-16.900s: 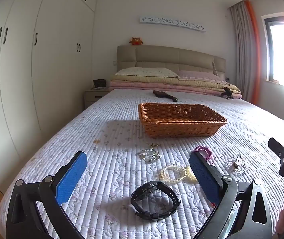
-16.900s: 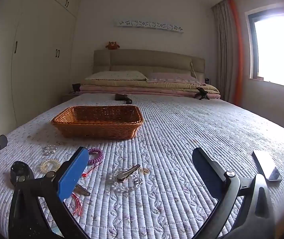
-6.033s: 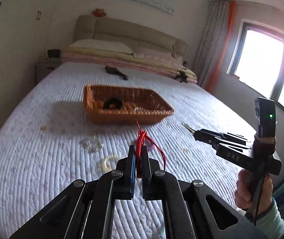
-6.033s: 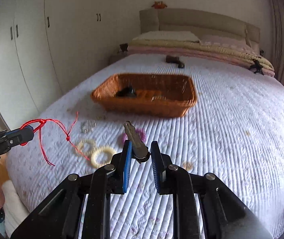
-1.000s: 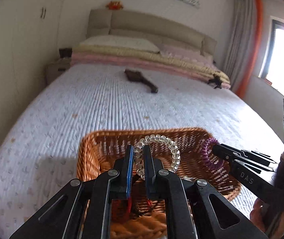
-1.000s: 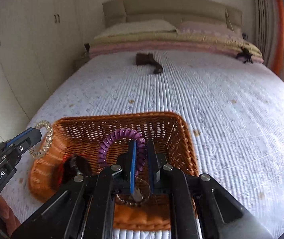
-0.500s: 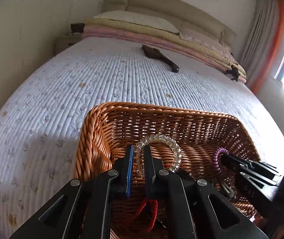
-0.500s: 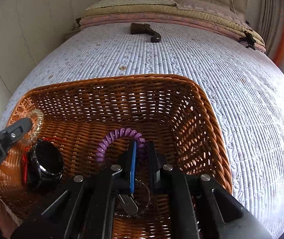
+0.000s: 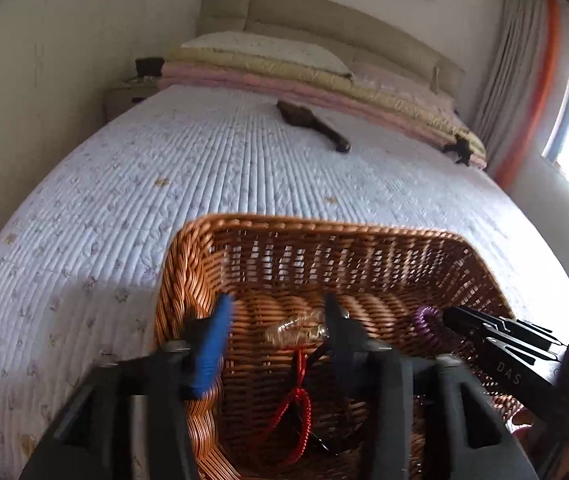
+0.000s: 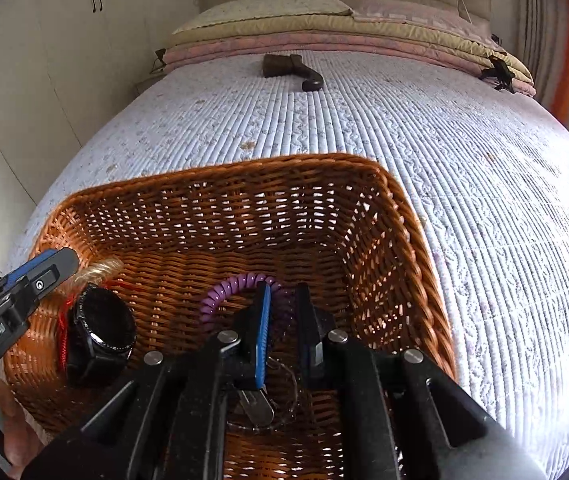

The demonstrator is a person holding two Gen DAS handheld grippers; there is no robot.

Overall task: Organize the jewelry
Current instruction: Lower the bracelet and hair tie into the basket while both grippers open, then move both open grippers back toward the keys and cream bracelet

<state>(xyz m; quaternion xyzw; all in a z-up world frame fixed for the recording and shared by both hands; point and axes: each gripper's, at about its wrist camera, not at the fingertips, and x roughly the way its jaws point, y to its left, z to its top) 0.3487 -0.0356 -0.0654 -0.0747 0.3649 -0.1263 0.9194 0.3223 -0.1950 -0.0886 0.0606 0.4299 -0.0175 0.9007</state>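
Bracelets and hair ties were gathered in the wicker basket [image 10: 396,208] on the quilted bed [image 10: 484,160]. Inside it, the left gripper [image 9: 276,328] had its jaws opening, and the clear bead bracelet [image 9: 296,330] lay loose between them, blurred, above a red cord [image 9: 296,396]. At three o'clock from it, the right gripper [image 10: 283,312] was clamped on the purple coil hair tie [image 10: 232,288]. In the right wrist view, a black watch [image 10: 100,332] rested at nine o'clock in the basket, a metal clip [image 10: 256,404] at six o'clock. A dark brush [image 10: 292,70] lay at twelve o'clock, well apart.
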